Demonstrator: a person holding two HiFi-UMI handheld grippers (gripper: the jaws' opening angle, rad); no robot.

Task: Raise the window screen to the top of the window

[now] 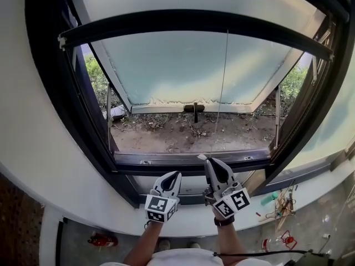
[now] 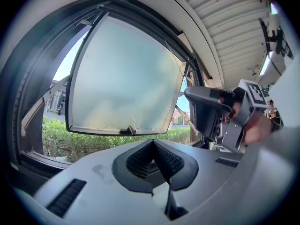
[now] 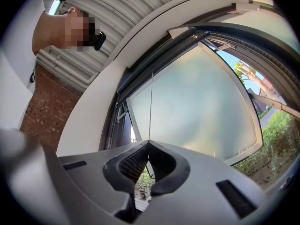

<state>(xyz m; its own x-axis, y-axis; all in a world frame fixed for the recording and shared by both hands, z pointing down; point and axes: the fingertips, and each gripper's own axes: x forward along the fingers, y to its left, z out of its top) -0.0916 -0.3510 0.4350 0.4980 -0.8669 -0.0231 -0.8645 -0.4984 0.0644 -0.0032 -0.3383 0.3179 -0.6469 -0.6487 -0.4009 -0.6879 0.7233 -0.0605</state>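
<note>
— Nearest the head camera, what sits there?
— Two forearms carrying the left gripper (image 1: pixel 176 174) and the right gripper (image 1: pixel 206 160), side by side just inside the lower window frame (image 1: pixel 188 158). The left jaws are pressed together on nothing. The right jaws pinch a thin pull cord (image 1: pixel 223 76).

— And the window screen (image 1: pixel 194 22)?
— Its dark bar (image 1: pixel 138 24) spans the opening high up, near the top of the frame. Whether it meets the top I cannot tell, since the head view cuts that edge off. The cord drops from the bar straight to the right gripper's tips. The mesh itself is too fine to make out.

— What crowds the space?
— Beyond the opening, a frosted sash (image 1: pixel 183 71) swings outward with its handle (image 1: pixel 194 110) at the lower edge. Slim metal stays (image 1: pixel 276 123) stand at both sides.

— Room to move?
— Below the bar the opening is free down to bare soil (image 1: pixel 183 133) and shrubs (image 1: pixel 97 79). A white wall (image 1: pixel 33 126) curves round the frame on the left and below.

— Anything unclear?
— Floor clutter of wires (image 1: pixel 284 203) at the lower right is too small to identify. So is a red object (image 1: pixel 102 240) low on the left.
</note>
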